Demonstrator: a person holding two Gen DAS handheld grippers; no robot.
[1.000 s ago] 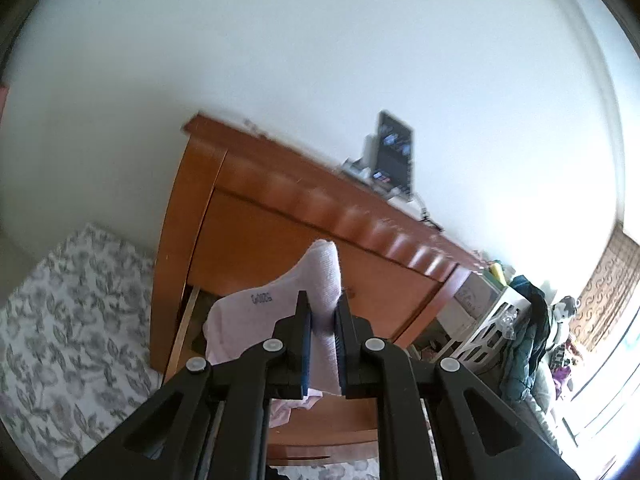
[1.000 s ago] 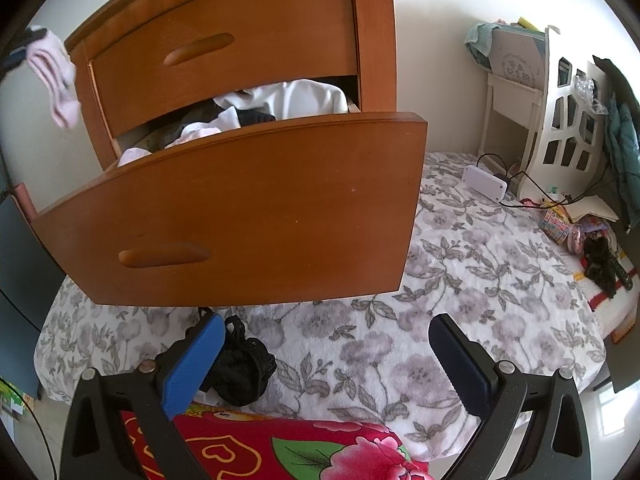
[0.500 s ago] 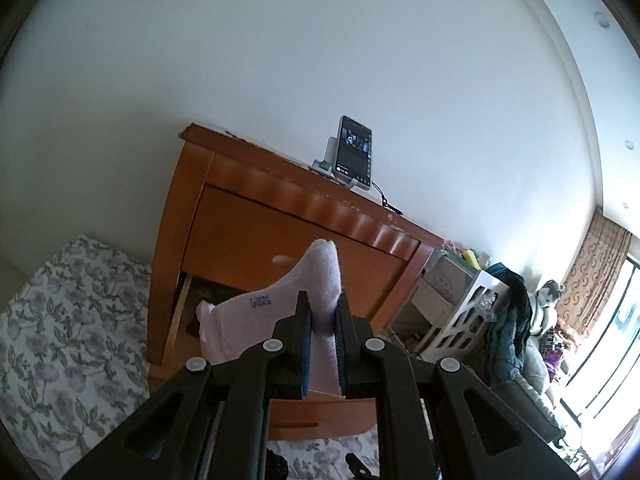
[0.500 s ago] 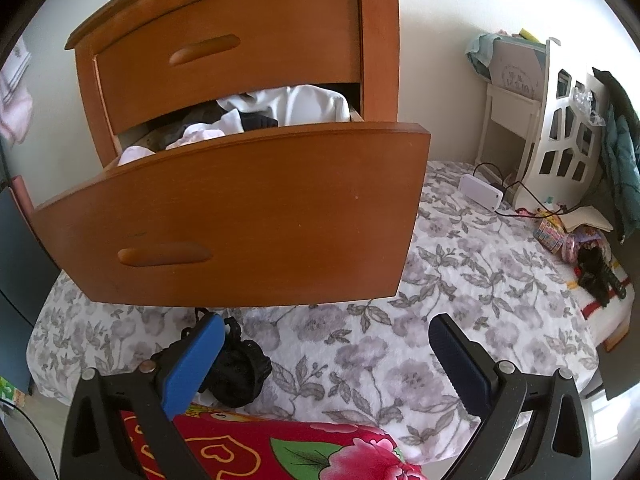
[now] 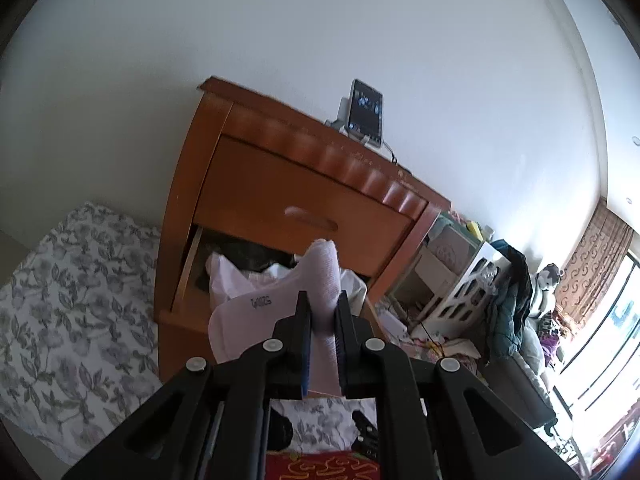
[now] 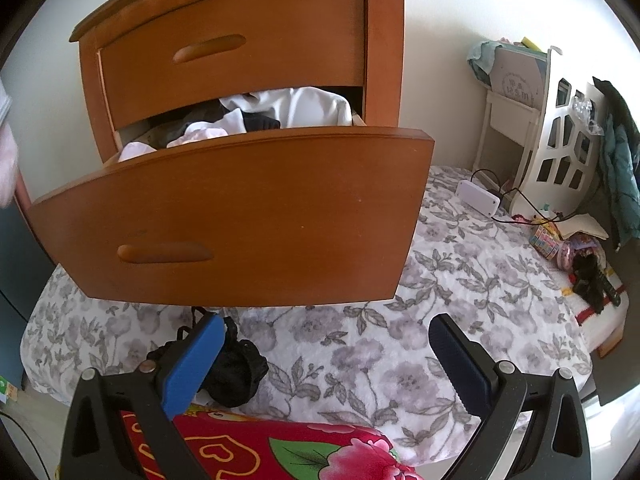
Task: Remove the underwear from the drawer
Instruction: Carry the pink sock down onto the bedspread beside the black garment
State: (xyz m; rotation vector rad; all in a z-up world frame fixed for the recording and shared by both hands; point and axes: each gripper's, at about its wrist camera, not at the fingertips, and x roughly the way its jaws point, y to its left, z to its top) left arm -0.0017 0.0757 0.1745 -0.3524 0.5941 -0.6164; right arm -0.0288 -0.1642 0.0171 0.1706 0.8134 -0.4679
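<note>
My left gripper (image 5: 323, 304) is shut on a pale pink garment (image 5: 248, 320) shaped like a sock, held in the air in front of the wooden nightstand (image 5: 280, 184). The lower drawer (image 6: 248, 216) stands pulled out, with white, pink and dark clothes (image 6: 304, 108) piled inside. My right gripper (image 6: 324, 322) hangs open over the flowered bed cover (image 6: 400, 320), nothing between its fingers. A black piece of underwear (image 6: 236, 364) lies on the cover beside its left finger. The pink garment (image 6: 6, 172) shows at the left edge of the right wrist view.
A phone on a stand (image 5: 365, 110) sits on top of the nightstand. A white shelf unit (image 6: 560, 136), a hanging teal jacket (image 6: 620, 168), a white box with a cable (image 6: 478, 196) and small toys lie to the right. A red flowered blanket (image 6: 280, 452) is below my right gripper.
My left gripper has drawn back and down from the nightstand with the pink garment, so the open drawer now shows. The garment slid to the right view's left edge. The right gripper stayed put.
</note>
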